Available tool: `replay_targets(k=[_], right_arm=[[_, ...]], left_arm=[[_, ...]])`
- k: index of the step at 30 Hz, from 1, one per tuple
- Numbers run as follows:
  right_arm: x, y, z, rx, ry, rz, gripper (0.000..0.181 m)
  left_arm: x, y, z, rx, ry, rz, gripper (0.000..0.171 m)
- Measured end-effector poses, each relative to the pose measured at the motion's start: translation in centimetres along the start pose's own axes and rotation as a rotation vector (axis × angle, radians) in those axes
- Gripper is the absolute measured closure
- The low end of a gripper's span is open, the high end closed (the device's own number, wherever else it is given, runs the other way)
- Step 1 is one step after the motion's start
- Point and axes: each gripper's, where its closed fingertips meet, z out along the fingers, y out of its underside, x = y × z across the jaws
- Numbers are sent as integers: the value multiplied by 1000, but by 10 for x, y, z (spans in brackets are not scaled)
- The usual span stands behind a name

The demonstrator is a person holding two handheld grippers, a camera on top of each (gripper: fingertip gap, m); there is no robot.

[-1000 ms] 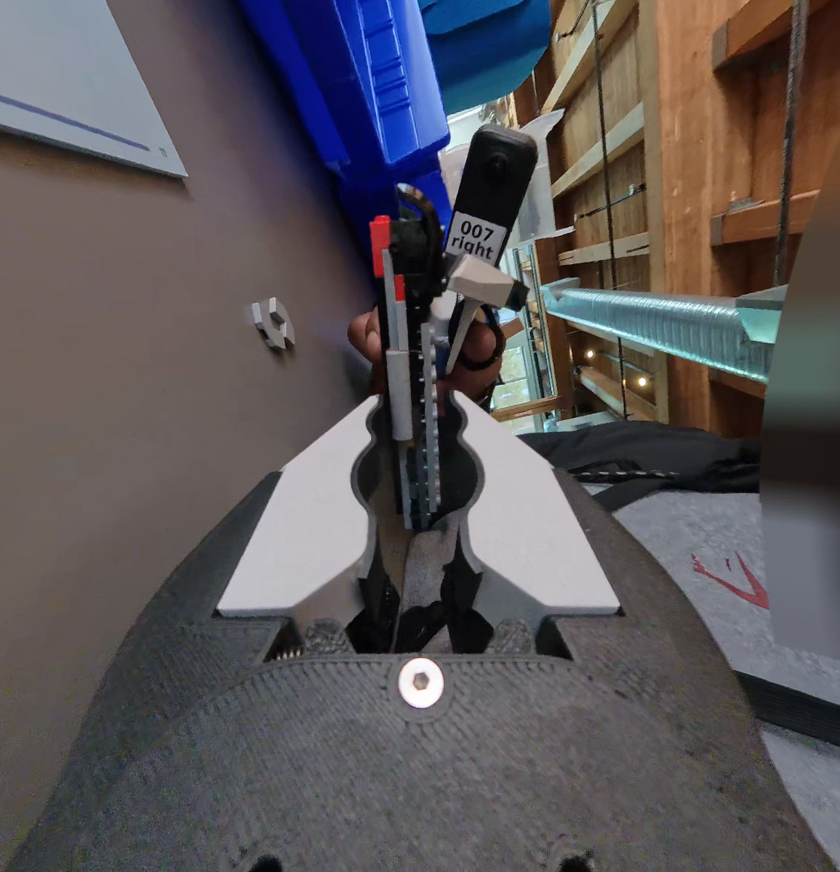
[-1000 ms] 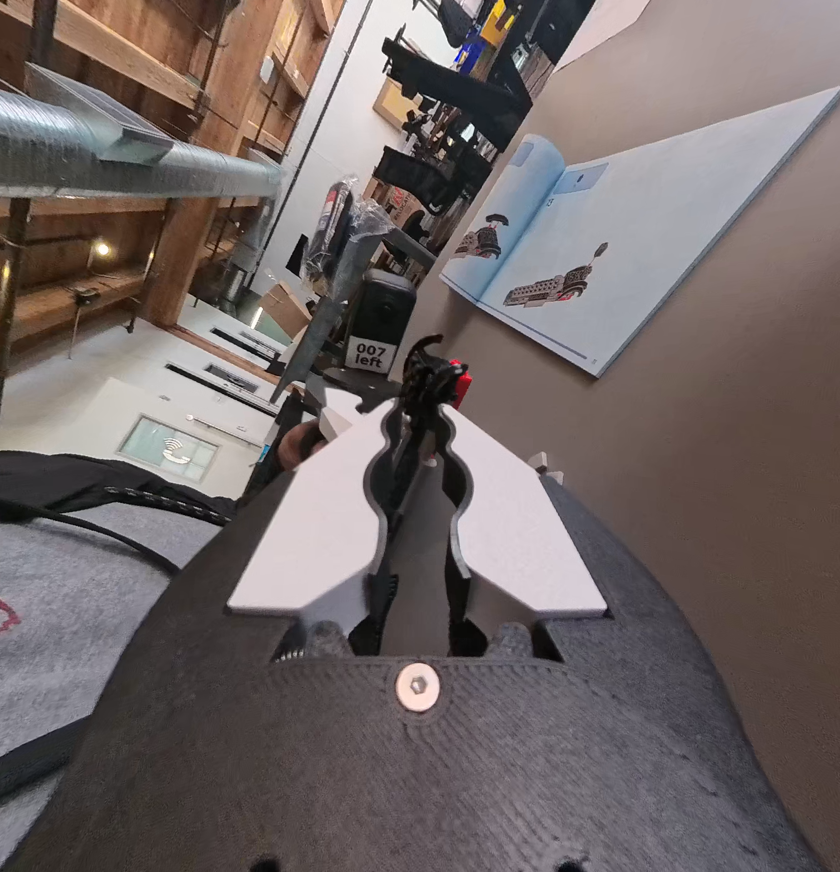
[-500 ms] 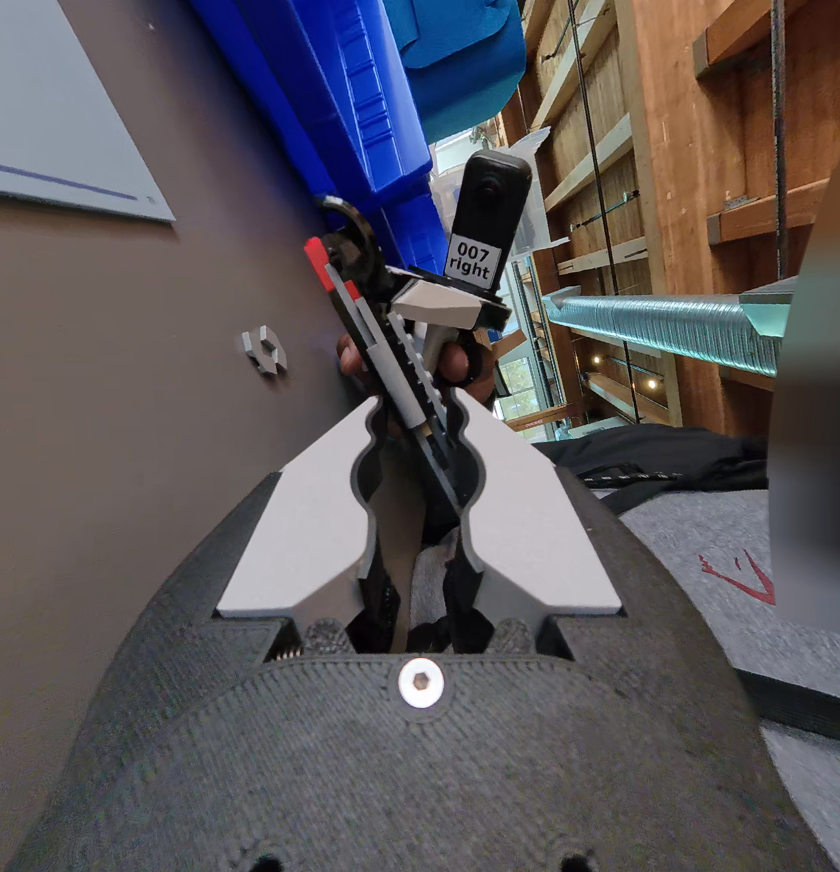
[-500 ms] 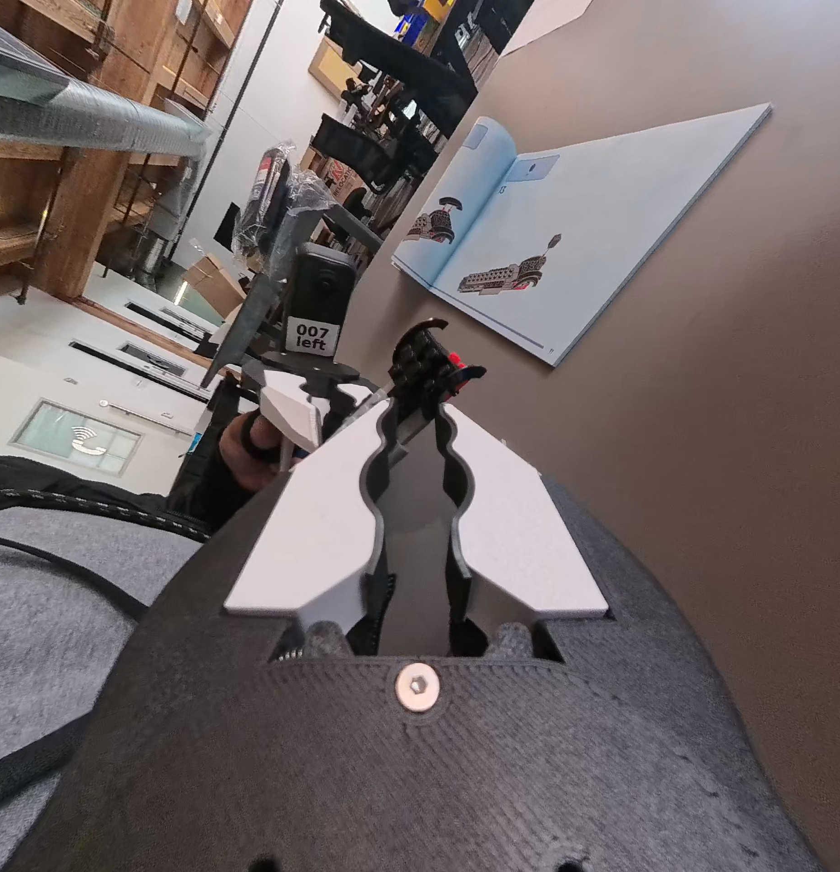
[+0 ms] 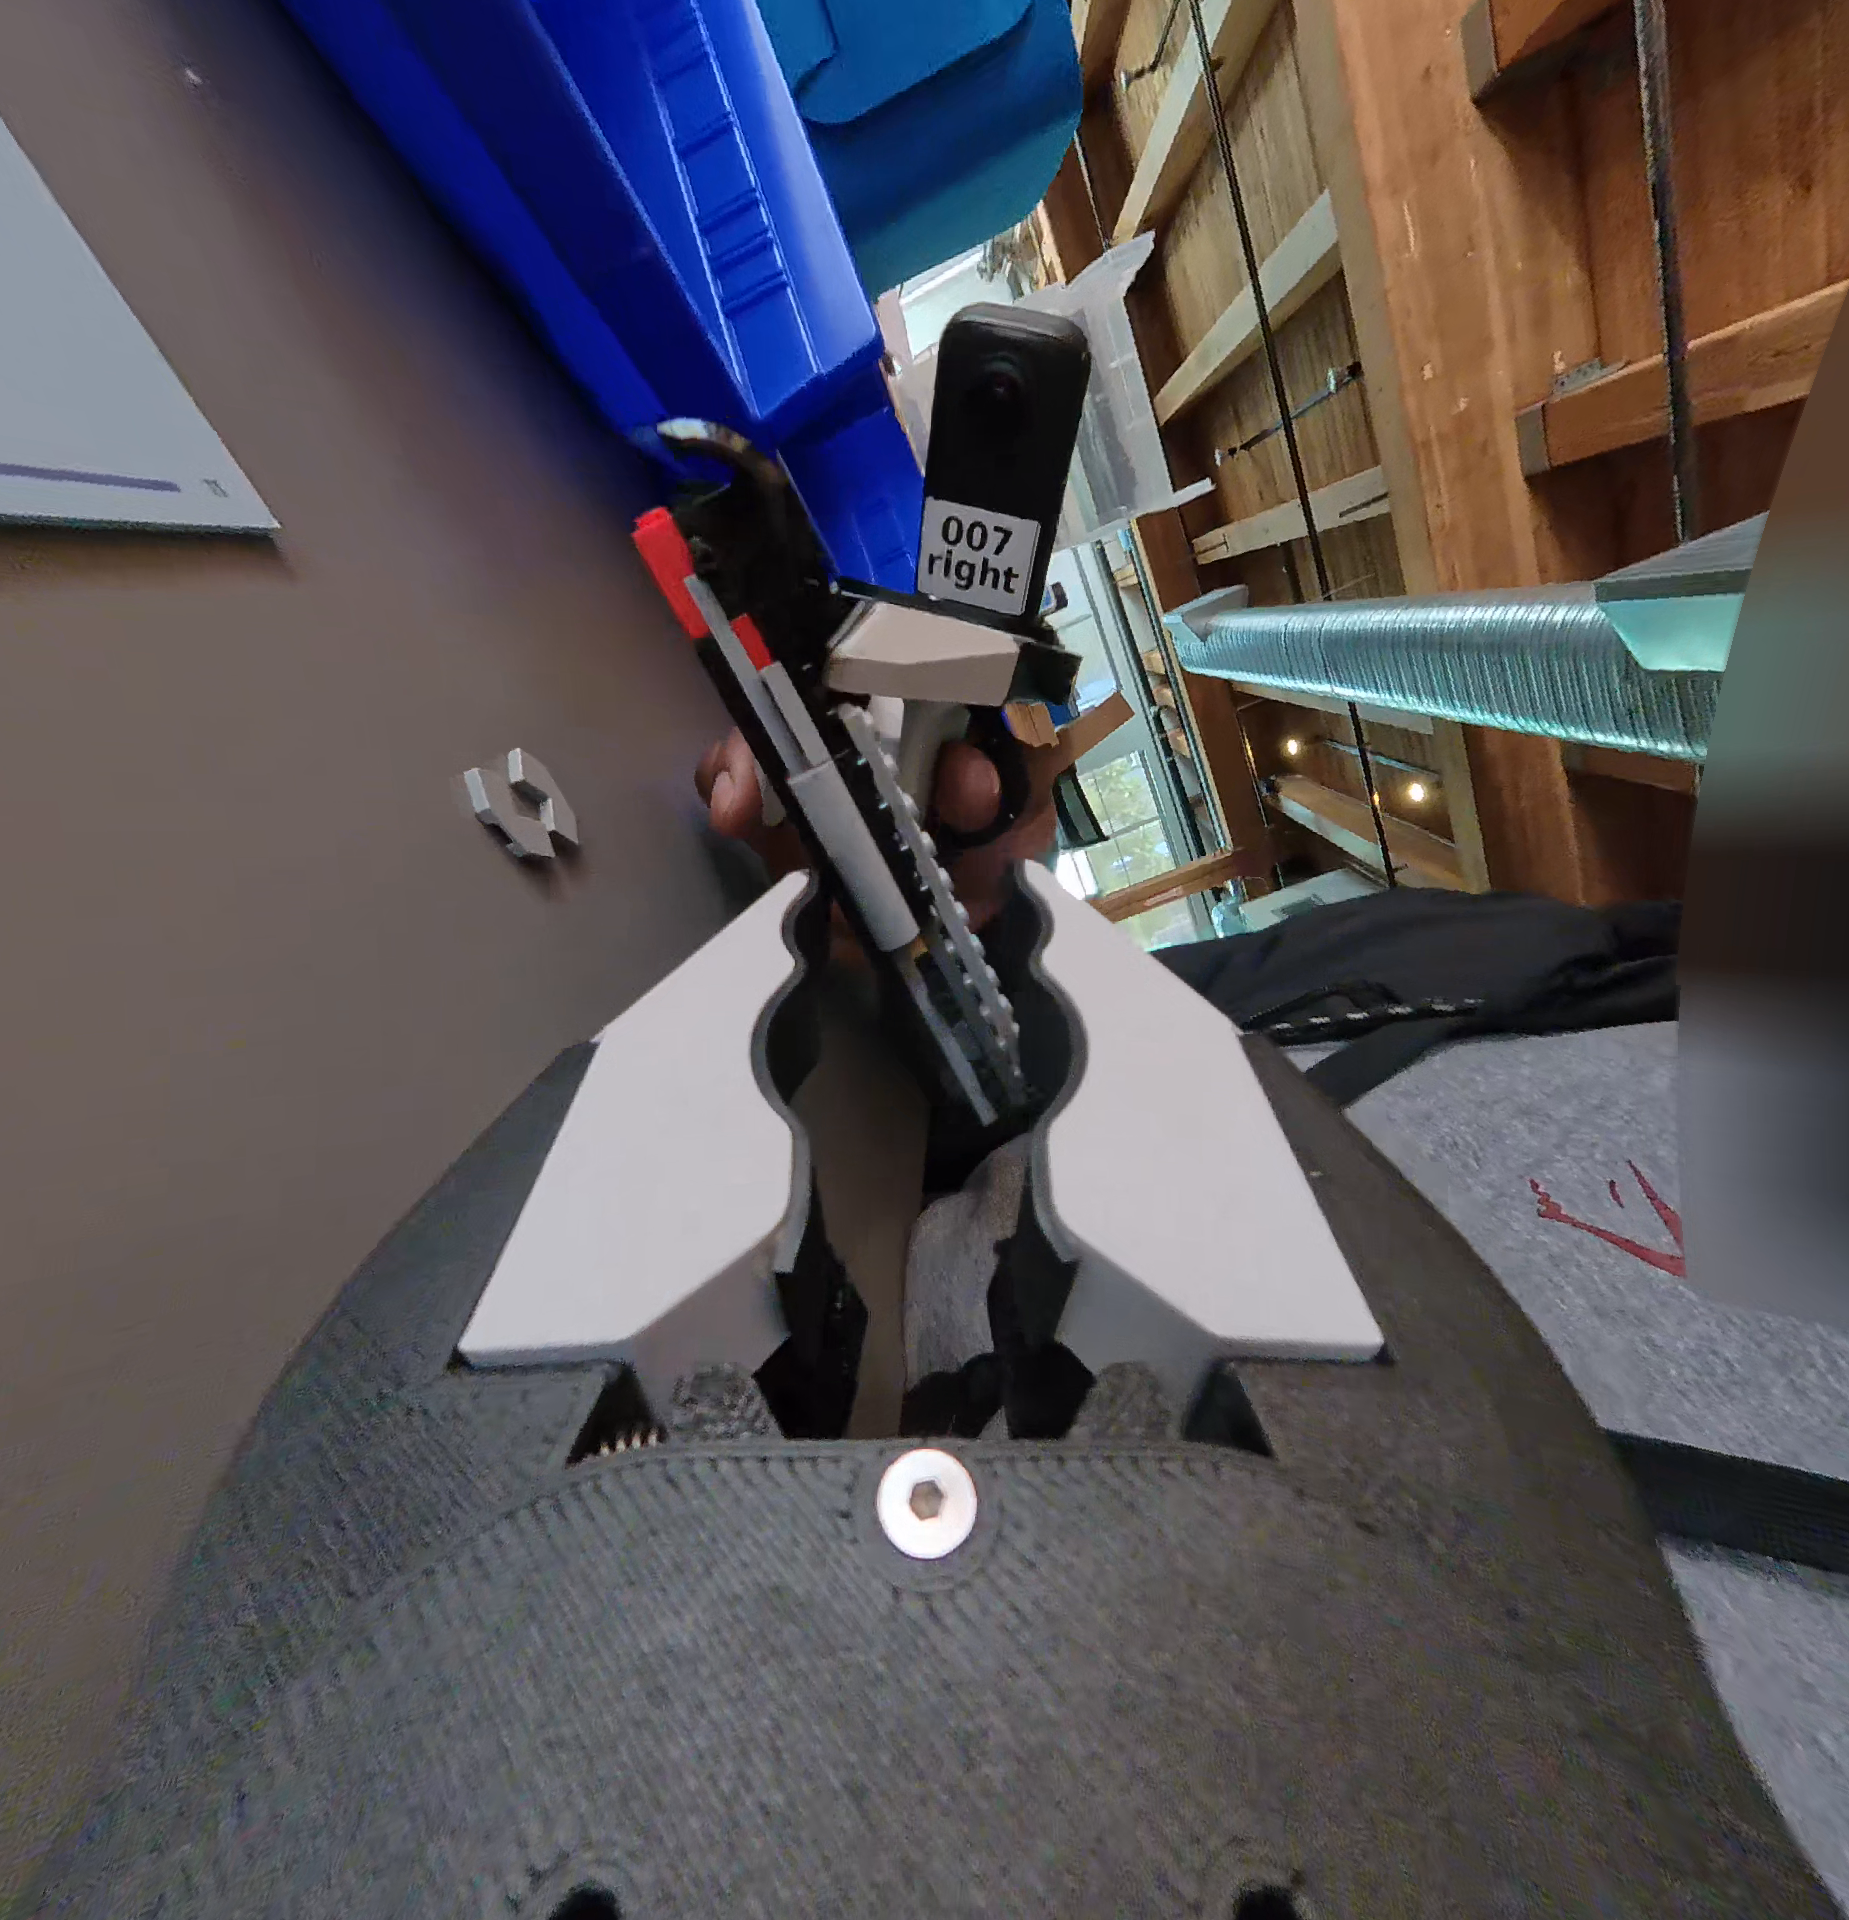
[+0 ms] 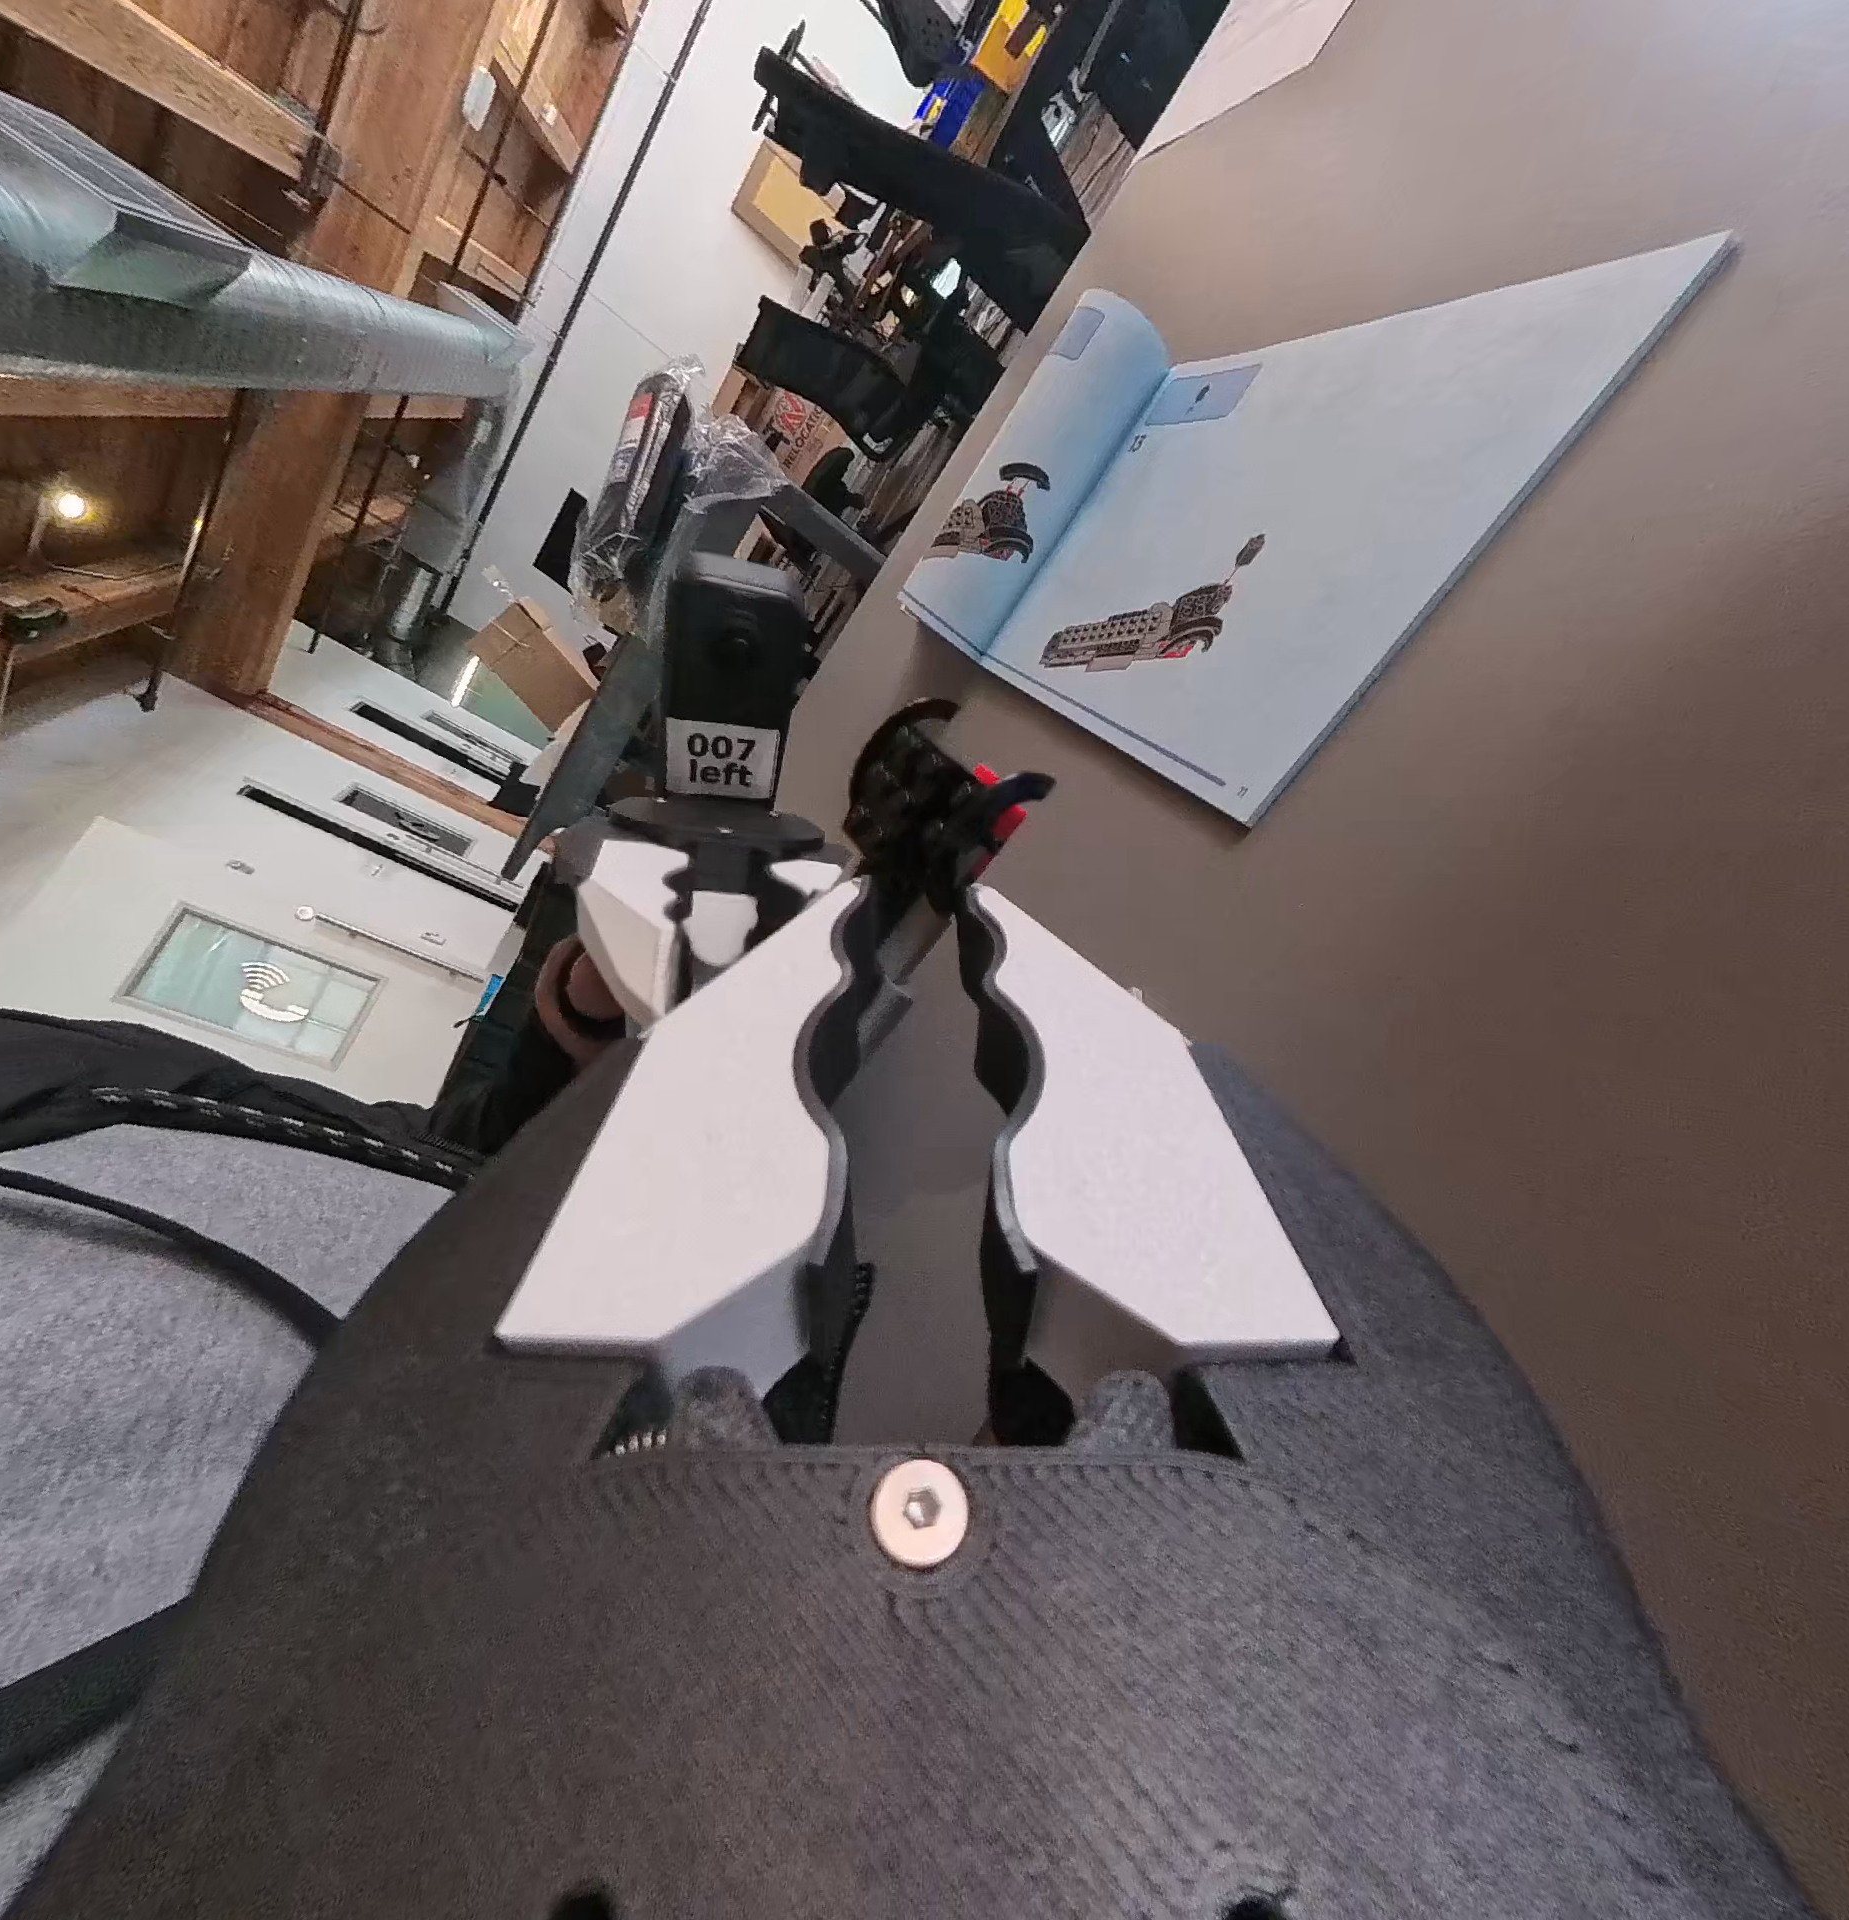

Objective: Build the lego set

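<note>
A long, thin lego model (image 5: 868, 831) of grey and black plates, with red pieces and a black curved piece at its far end, hangs above the brown table (image 5: 276, 1039). My right gripper (image 6: 918, 899) is shut on its far part (image 6: 925, 800) and also shows in the left wrist view (image 5: 899, 665). My left gripper (image 5: 915, 894) is open. The model's near end slants between its fingers and leans on the right one. The left gripper shows in the right wrist view (image 6: 691, 925).
A small cluster of grey lego pieces (image 5: 520, 805) lies on the table. An open instruction booklet (image 6: 1315, 499) lies farther along the table. Blue plastic bins (image 5: 691, 208) stand at the table's far end. A hand (image 5: 728, 790) shows behind the model. The grippers' ends are close to 5 centimeters from one another.
The left fingers have spread a little and let go of the model. The model has tilted from straight along the left fingers to a slant, still held by the right gripper.
</note>
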Motion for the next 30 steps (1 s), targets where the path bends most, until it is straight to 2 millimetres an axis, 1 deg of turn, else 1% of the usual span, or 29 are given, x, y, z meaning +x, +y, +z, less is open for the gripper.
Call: replay_targets(k=[5, 12, 14, 19, 22, 26, 30], right_arm=[[1, 1, 2, -5, 18, -12, 164], [4, 3, 3, -16, 47, -43, 164], [4, 2, 3, -15, 51, -50, 164], [6, 2, 1, -21, 73, -78, 164], [15, 6, -4, -61, 172, -170, 159], [28, 14, -13, -143, 347, -343, 155], [37, 31, -12, -271, 452, -496, 151]], left_arm=[[-5, 0, 2, -16, -21, -15, 137], [-15, -3, 1, 2, -79, -37, 148], [-18, -4, 0, 11, -96, -46, 154], [-21, -8, -4, 52, -126, -49, 154], [-26, -12, -15, 91, -163, -62, 155], [-32, -15, -29, 127, -219, -65, 155], [-32, -12, -31, 126, -219, -72, 156]])
